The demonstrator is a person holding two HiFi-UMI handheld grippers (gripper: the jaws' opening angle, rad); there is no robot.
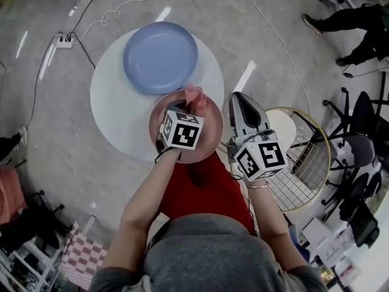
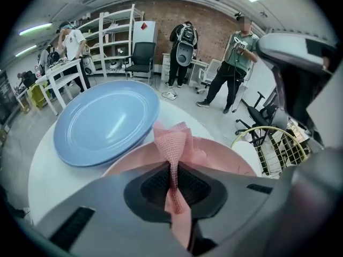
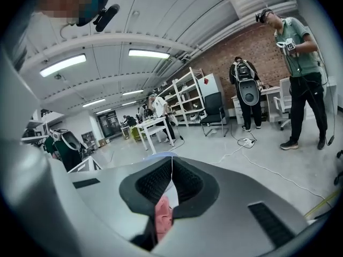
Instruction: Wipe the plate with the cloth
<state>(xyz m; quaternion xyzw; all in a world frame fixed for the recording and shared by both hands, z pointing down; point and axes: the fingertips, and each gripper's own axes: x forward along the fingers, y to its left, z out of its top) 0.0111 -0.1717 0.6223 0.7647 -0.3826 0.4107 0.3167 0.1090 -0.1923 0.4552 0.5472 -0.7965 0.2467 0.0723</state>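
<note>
Pink mesh cloth [image 2: 172, 141] is pinched in the left gripper [image 2: 172, 167], whose jaws are pressed tight on its middle. One bunched end stands up past the tips and the other trails back under the gripper body. Cloth and left gripper are held over the pink plate [image 1: 211, 137], toward its far rim; whether the cloth touches the plate surface cannot be told. The jaws of the right gripper [image 3: 171, 164] are closed tip to tip, with nothing caught between them. A pink patch is glimpsed through the gap behind the tips, but it is not identified. From the head view, the right gripper is placed just right of the pink plate, apart from it, with its jaws pointed away from the person. A blue plate [image 1: 160, 57] is noted just beyond the pink plate. Their rims meet, but which lies over which is not clear. Both plates are carried on a round white table [image 1: 112, 105]. A gold-rimmed wire stand [image 1: 311, 163] is seen right of the pink plate, past the right gripper. A red garment [image 1: 200, 190] is worn by the person on the near side of the pink plate. A power strip [image 1: 62, 39] with cables is recorded on the grey floor, well off to the far left of the pink plate.
</note>
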